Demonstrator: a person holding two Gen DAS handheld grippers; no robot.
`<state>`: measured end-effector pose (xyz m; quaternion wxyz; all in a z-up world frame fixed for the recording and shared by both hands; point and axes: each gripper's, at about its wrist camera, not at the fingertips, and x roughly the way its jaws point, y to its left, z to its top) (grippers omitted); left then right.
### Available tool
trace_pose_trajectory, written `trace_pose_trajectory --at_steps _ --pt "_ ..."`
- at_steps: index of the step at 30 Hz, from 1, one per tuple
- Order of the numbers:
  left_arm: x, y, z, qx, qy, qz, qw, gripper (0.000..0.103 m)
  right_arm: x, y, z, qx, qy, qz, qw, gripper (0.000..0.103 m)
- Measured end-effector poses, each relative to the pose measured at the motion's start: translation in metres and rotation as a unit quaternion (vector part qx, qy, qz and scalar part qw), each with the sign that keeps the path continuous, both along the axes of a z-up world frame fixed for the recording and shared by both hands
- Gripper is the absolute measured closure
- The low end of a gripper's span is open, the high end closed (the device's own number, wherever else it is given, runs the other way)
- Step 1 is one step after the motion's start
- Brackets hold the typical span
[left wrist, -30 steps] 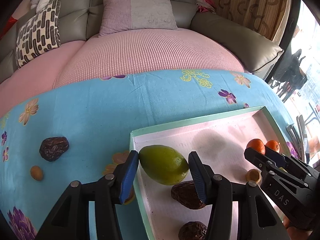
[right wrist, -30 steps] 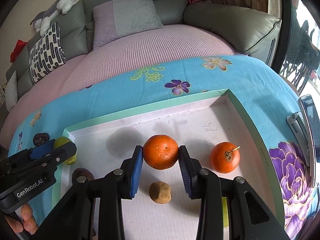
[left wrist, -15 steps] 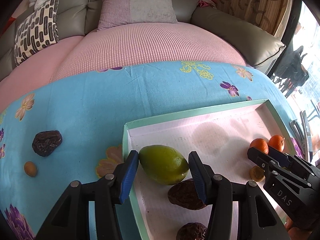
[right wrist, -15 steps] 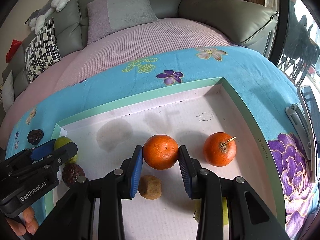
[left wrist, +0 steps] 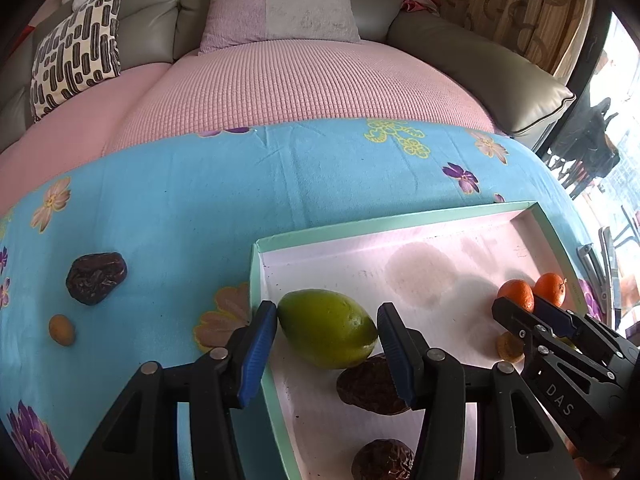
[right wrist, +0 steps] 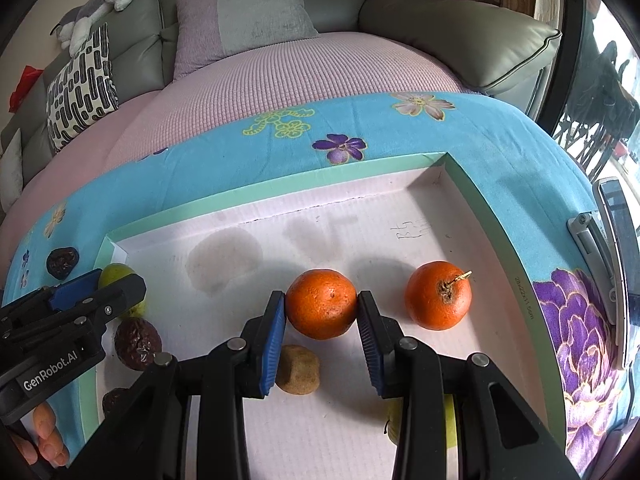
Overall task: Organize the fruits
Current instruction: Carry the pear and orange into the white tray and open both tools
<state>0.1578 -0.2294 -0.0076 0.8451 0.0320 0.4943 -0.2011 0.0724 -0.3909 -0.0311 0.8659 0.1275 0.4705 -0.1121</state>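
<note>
- Tray (left wrist: 400, 229) lies on the blue floral cloth (left wrist: 180, 208) at the right, apparently the collecting place: fruit is grouped inside it.
- Left claw (left wrist: 328, 330) pinches the green fruit (left wrist: 326, 328) above the tray's near-left corner, likely to set it beside the dates.
- Right claw (right wrist: 322, 310) pinches one orange (right wrist: 322, 308), just left of the second orange (right wrist: 438, 295).
- One date (left wrist: 96, 283) and a small brown fruit (left wrist: 61, 329) lie outside on the cloth, far left.
</note>
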Motion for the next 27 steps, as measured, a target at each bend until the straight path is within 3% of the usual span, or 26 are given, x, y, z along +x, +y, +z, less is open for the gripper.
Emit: trace_pose_trajectory --at_steps 13,21,24,27 --pt "-0.006 0.03 0.027 -0.047 -0.002 0.027 0.9985 0.046 0.002 0.005 0.0 -0.018 0.007 0.004 1.0 0.065" --pt "-0.01 0.073 0.032 -0.029 -0.018 0.08 0.9962 0.044 0.002 0.009 0.001 -0.03 0.01 0.007 0.999 0.064" --pt "-0.009 0.088 0.03 -0.027 -0.017 0.1 0.9945 0.04 0.002 0.013 0.005 -0.039 0.007 0.013 0.999 0.057" --pt "-0.01 0.095 0.025 -0.016 -0.016 0.112 0.9934 0.033 0.002 0.016 0.01 -0.049 0.003 0.013 0.999 0.041"
